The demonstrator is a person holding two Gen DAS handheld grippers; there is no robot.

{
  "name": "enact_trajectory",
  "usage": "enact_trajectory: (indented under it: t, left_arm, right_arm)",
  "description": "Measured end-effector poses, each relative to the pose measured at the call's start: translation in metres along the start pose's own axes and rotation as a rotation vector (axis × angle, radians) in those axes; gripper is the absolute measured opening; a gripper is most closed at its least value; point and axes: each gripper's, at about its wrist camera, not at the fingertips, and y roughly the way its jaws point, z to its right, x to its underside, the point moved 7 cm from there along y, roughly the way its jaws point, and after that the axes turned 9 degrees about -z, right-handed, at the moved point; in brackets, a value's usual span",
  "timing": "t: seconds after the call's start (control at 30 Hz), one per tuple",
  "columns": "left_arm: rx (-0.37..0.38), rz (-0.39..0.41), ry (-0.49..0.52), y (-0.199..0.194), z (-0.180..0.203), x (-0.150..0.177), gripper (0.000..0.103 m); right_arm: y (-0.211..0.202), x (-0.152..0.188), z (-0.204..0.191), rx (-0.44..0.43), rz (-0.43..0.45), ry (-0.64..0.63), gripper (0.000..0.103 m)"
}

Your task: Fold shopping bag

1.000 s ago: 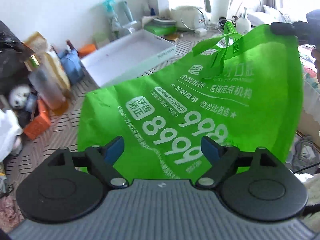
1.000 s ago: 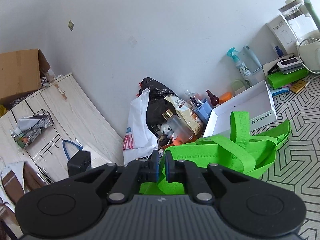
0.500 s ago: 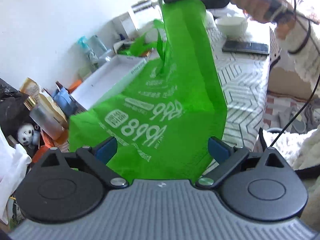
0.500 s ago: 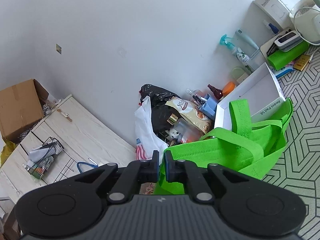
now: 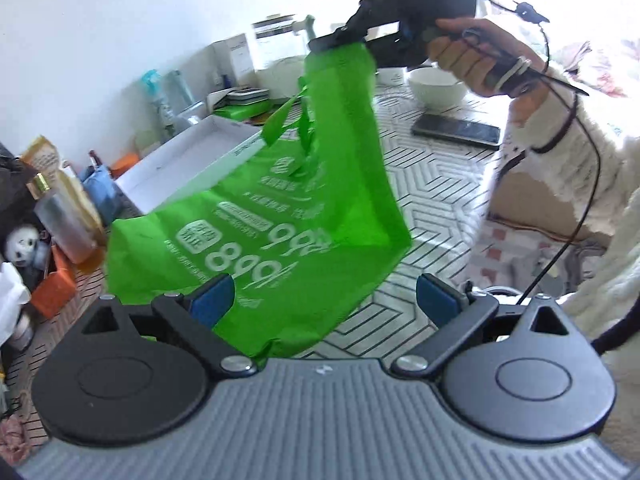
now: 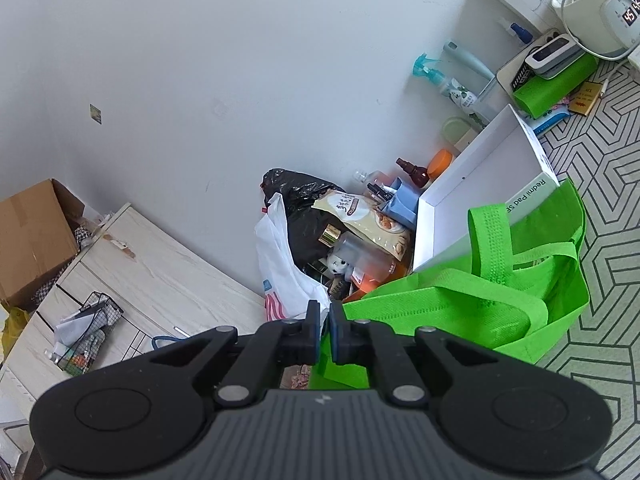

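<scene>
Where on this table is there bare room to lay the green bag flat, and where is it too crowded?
Bare patterned tablecloth lies between the hanging green shopping bag, the phone and the table's near edge. The wall side is crowded: white box lid, spray bottle, kettle, and snack bag clutter.

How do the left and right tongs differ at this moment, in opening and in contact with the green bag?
The left tongs stand wide open; the right tongs are shut. The right tongs pinch a top corner of the green bag, lifting it, while the left tongs grip nothing; the bag's lower part merely hangs between their blue pads. Both are black with blue pads.
</scene>
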Motion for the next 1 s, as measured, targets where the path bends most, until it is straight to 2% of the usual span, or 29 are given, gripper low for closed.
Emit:
enact_trajectory:
  t: [0.17,0.23,0.27,0.3,0.33,0.37,0.4,0.47,0.53,0.6,0.63,0.67,0.83,0.9,1.0]
  left_arm:
    - [-0.132,-0.111,0.094,0.042,-0.004,0.009,0.100]
    - [-0.165,-0.132,0.116,0.055,-0.008,0.011,0.097]
    - [-0.163,-0.135,0.104,0.059,-0.012,0.009,0.083]
    - [-0.145,-0.136,0.084,0.061,-0.015,0.008,0.053]
    - [-0.103,-0.137,0.043,0.061,-0.020,0.006,0.045]
    - [-0.051,-0.132,-0.018,0.061,-0.029,0.003,0.043]
    - [-0.023,-0.125,-0.059,0.060,-0.035,0.000,0.035]
    - [0.017,-0.109,-0.148,0.059,-0.052,-0.005,0.026]
    - [0.035,-0.102,-0.203,0.059,-0.062,-0.007,0.025]
    - [0.052,-0.096,-0.240,0.060,-0.069,-0.008,0.024]
    - [0.072,-0.094,-0.270,0.061,-0.074,-0.009,0.024]
    - [0.092,-0.095,-0.298,0.062,-0.077,-0.010,0.024]
    - [0.131,-0.104,-0.373,0.065,-0.091,-0.017,0.024]
    - [0.139,-0.100,-0.396,0.066,-0.098,-0.022,0.024]
    - [0.158,-0.076,-0.435,0.065,-0.107,-0.023,0.028]
  right_arm:
    - [-0.008,-0.005,0.006,-0.006,0.022,0.021,0.007]
    - [-0.011,-0.006,0.009,0.002,0.029,0.026,0.007]
    - [-0.013,-0.007,0.011,0.006,0.033,0.029,0.008]
    - [-0.015,-0.005,0.011,0.032,0.032,0.006,0.008]
    - [-0.017,-0.002,0.010,0.072,0.029,-0.035,0.009]
    - [-0.019,0.002,0.009,0.113,0.025,-0.076,0.010]
    - [-0.021,0.005,0.009,0.153,0.021,-0.117,0.013]
    - [-0.026,0.011,0.007,0.234,0.013,-0.198,0.026]
    - [-0.030,0.017,0.005,0.314,0.005,-0.280,0.056]
    - [-0.039,0.026,-0.003,0.432,0.024,-0.434,0.064]
    - [-0.043,0.033,-0.011,0.493,0.032,-0.539,0.065]
    - [-0.043,0.040,-0.020,0.512,0.025,-0.616,0.065]
    - [-0.034,0.080,-0.070,0.505,-0.048,-0.959,0.081]
    - [-0.031,0.096,-0.090,0.499,-0.078,-1.096,0.083]
    - [-0.008,0.143,-0.108,0.393,-0.162,-1.304,0.088]
